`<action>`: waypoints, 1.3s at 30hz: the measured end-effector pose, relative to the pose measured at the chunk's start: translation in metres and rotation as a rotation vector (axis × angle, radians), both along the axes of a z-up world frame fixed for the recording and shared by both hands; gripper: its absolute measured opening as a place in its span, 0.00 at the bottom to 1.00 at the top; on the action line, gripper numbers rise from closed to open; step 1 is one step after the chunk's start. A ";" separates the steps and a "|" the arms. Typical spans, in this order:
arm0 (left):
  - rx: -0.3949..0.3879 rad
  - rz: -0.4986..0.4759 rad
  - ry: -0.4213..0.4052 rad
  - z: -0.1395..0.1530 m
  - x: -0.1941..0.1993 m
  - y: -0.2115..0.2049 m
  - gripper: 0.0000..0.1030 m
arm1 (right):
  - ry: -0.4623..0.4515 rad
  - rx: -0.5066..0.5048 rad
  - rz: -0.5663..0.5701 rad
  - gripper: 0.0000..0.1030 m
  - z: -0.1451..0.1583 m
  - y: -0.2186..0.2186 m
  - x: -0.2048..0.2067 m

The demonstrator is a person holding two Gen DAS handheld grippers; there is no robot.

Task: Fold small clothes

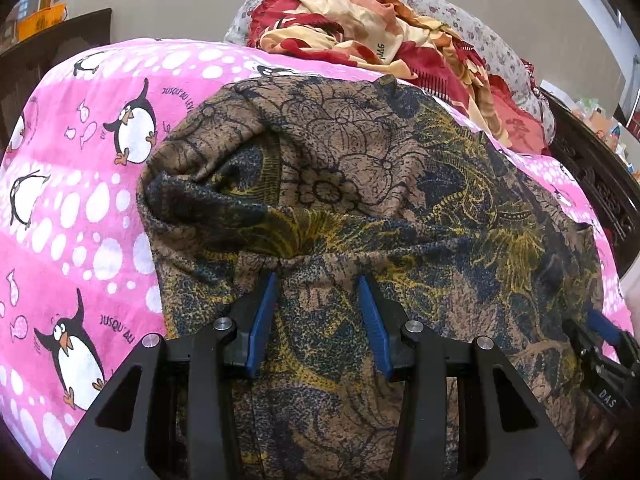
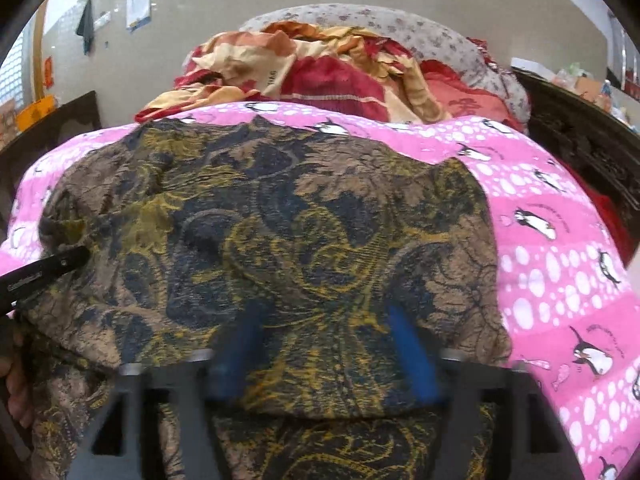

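A brown, navy and yellow patterned garment (image 1: 380,168) lies spread on a pink penguin blanket (image 1: 80,208). Its left part is folded over into a rumpled hump. My left gripper (image 1: 318,280) is at the near edge, its blue pads closed on a thick puckered fold of the cloth. In the right wrist view the same garment (image 2: 260,208) lies flat, and my right gripper (image 2: 324,328) stands wide open over its near hem, the cloth lying loose between the blurred blue fingers (image 2: 404,340). The left gripper's black finger (image 2: 44,268) shows at the left edge.
The pink blanket (image 2: 560,264) extends to the right of the garment. A heap of red and cream floral bedding (image 1: 360,28) and a grey flowered pillow (image 2: 400,28) lie behind. Dark carved wooden furniture (image 2: 580,140) borders the right side.
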State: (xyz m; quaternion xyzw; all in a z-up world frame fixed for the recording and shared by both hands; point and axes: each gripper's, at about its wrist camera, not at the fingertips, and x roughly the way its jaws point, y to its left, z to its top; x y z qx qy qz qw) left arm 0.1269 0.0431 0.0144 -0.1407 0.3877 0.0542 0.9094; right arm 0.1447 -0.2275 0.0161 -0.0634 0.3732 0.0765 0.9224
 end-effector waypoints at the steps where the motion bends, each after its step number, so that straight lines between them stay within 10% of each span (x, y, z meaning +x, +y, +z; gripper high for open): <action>1: 0.000 0.000 0.000 0.000 0.000 0.000 0.41 | 0.002 -0.017 -0.035 0.95 -0.001 -0.002 0.001; 27: 0.005 0.002 0.004 0.001 0.001 -0.001 0.41 | 0.076 0.056 -0.089 1.00 -0.010 -0.014 0.015; 30: -0.021 -0.060 0.000 0.003 0.001 -0.002 0.61 | 0.080 0.065 -0.086 1.00 -0.008 -0.016 0.016; 39: 0.020 -0.123 -0.010 0.019 -0.060 -0.029 0.73 | -0.050 0.070 0.128 0.90 0.053 0.008 -0.030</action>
